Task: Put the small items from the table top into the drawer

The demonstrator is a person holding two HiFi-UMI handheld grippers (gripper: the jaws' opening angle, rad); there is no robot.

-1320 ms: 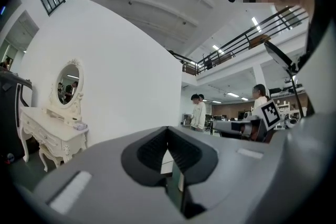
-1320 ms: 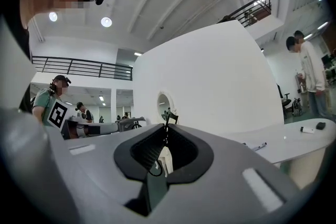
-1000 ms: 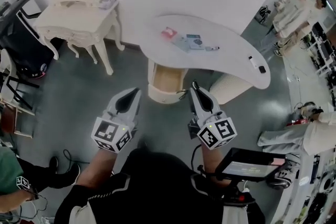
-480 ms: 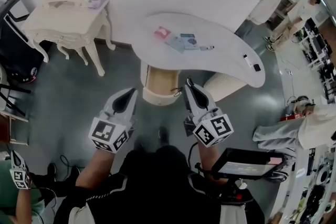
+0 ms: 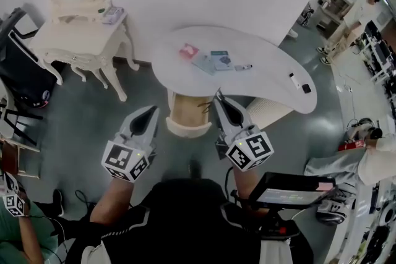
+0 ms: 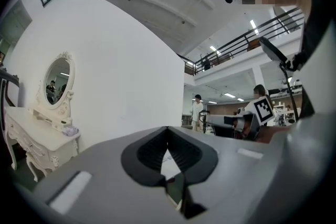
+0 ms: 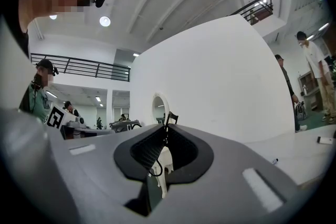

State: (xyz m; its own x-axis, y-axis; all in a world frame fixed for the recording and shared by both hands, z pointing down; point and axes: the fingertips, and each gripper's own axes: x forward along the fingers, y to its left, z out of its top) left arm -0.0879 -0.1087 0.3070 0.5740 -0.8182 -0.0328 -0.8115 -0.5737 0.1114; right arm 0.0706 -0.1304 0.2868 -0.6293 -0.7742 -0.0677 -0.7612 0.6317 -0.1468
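On the white curved table lie a red packet, a blue-grey booklet, a marker, a small white item and a small black item. Under the table stands a round cream drawer unit. My left gripper hangs in the air short of the table, its jaws together and empty. The right gripper reaches the table's near edge, also closed on nothing. Closed tips show in the left gripper view and the right gripper view.
A cream dressing table with an oval mirror stands at the left by the wall, a black chair beside it. A white woven basket sits under the table's right half. People stand at the far right.
The table and drawer unit have come closer and shifted left in the head view. Both grippers kept their pose, jaws together.
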